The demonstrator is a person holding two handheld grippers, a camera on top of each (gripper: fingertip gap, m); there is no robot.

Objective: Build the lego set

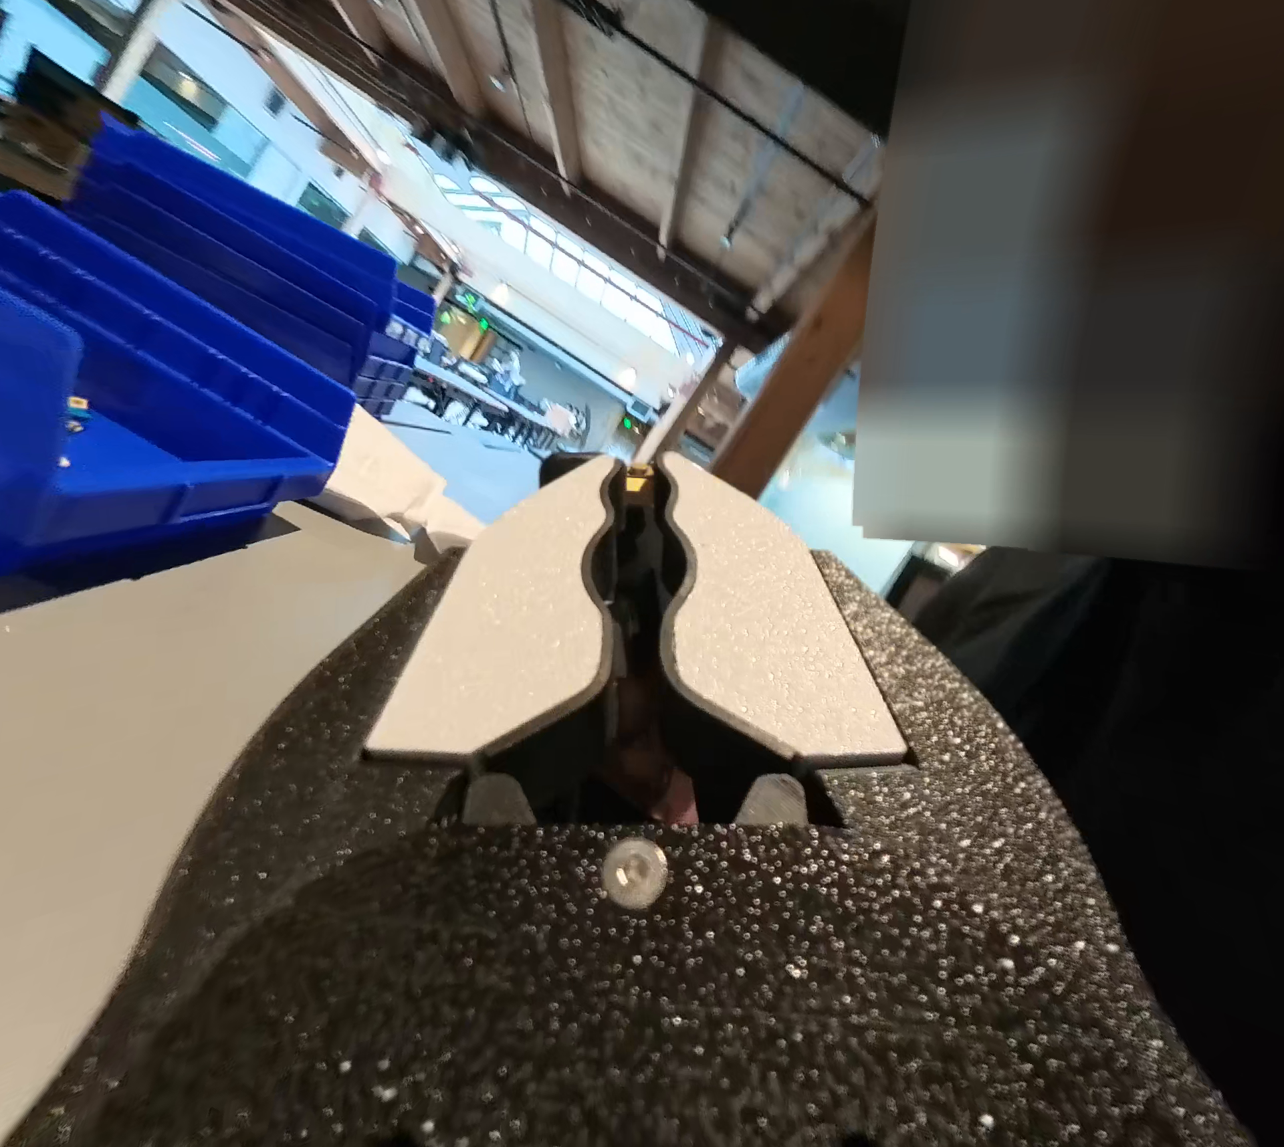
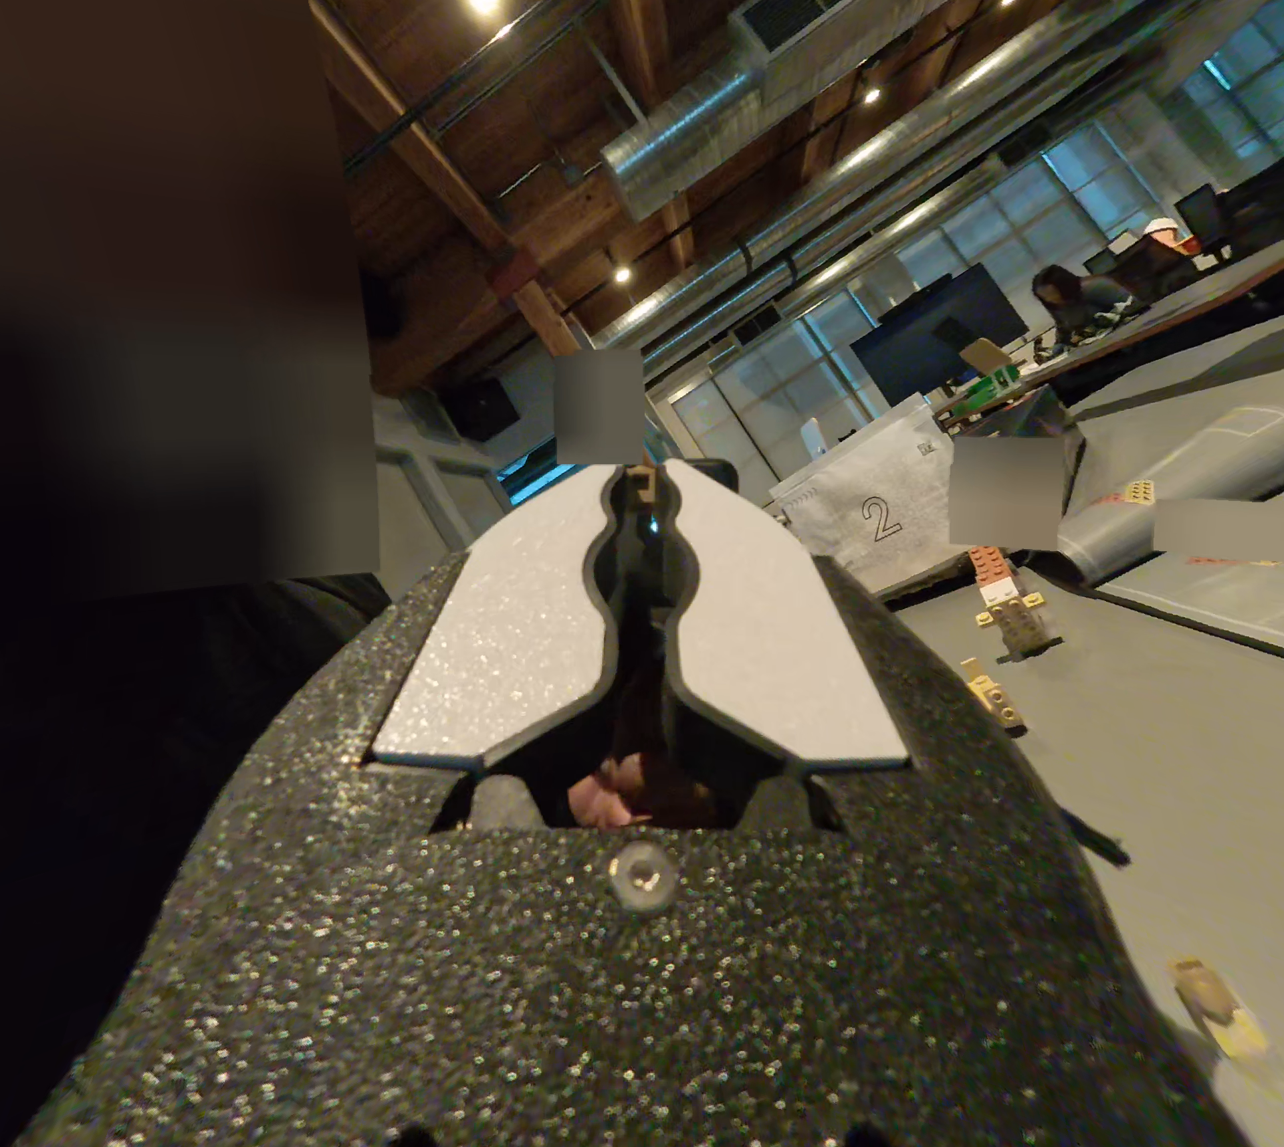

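My left gripper [image 1: 638,474] is tilted up off the table and shut on a small yellow lego piece [image 1: 638,483] pinched at its fingertips. My right gripper [image 2: 643,481] is also tilted up and shut on a small tan lego piece [image 2: 643,486] at its tips. A partly built lego figure [image 2: 1011,603] with a red-brown top, white middle and dark base stands on the grey table to the right in the right wrist view. A loose tan lego piece [image 2: 995,702] lies in front of it, and another blurred piece [image 2: 1212,1009] lies at the lower right.
Blue plastic bins [image 1: 174,363] stand stacked on the table [image 1: 139,662] at the left in the left wrist view. A grey paper bag [image 2: 868,509] and a booklet [image 2: 1181,488] lie behind the figure. A dark-clothed person [image 1: 1112,731] is close by. Less than 4 cm separates the two grippers' tips.
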